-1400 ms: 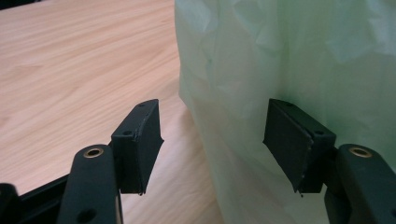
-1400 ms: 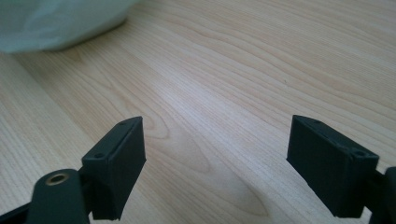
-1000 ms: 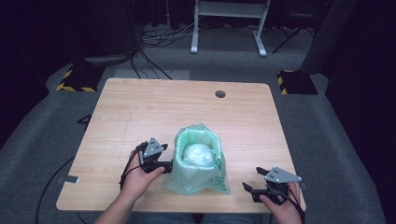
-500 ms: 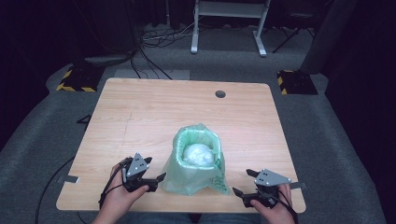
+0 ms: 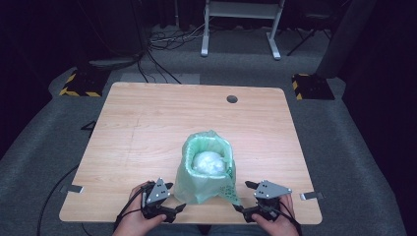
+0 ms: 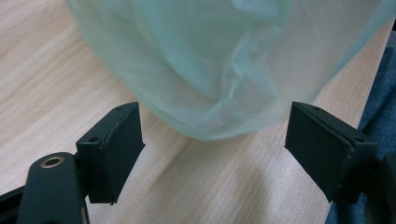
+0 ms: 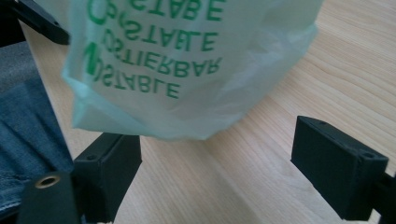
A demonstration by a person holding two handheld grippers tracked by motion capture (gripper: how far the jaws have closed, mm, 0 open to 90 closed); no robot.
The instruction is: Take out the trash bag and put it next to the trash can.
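Green crinkled plastic bag (image 5: 206,169) stands open on smooth wooden table (image 5: 147,128).

floor (image 5: 344,147): grey carpet | table (image 5: 147,128): light wood, grommet hole (image 5: 232,99) far right | far: white desk frame (image 5: 241,19), cables (image 5: 157,54) — dim room

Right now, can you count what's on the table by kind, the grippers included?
Green plastic bag, standing open on the table: 1
White bundle inside the bag: 1
Grippers, left gripper and right gripper, both open and off the bag: 2
Total: 4
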